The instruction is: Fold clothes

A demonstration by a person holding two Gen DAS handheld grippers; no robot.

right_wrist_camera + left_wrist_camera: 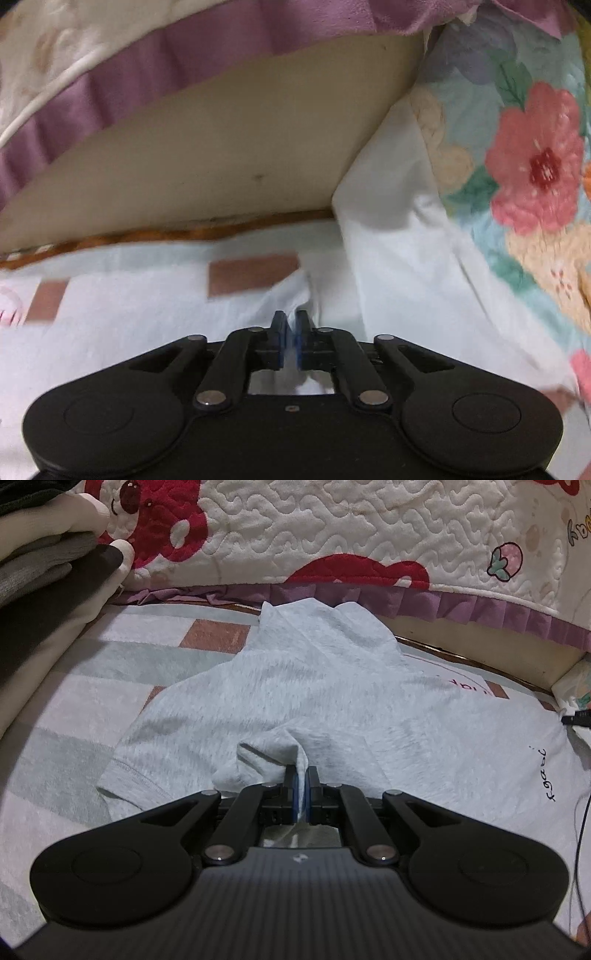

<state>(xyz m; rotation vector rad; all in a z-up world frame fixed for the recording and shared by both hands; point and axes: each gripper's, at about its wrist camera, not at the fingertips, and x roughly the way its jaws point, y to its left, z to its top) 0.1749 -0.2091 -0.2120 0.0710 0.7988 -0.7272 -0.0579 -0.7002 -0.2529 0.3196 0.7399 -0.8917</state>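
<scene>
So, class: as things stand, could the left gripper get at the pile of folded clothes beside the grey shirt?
Probably not yet. The left gripper is shut on the grey shirt; the pile of folded clothes lies unobstructed to its left, but it would have to let go first.

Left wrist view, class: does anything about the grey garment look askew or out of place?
Yes. The grey garment lies crooked on the checked blanket, one end bunched against the quilt's purple frill. Its near edge is pinched up into a peak by the left hand-held gripper, so it is not flat.
</scene>
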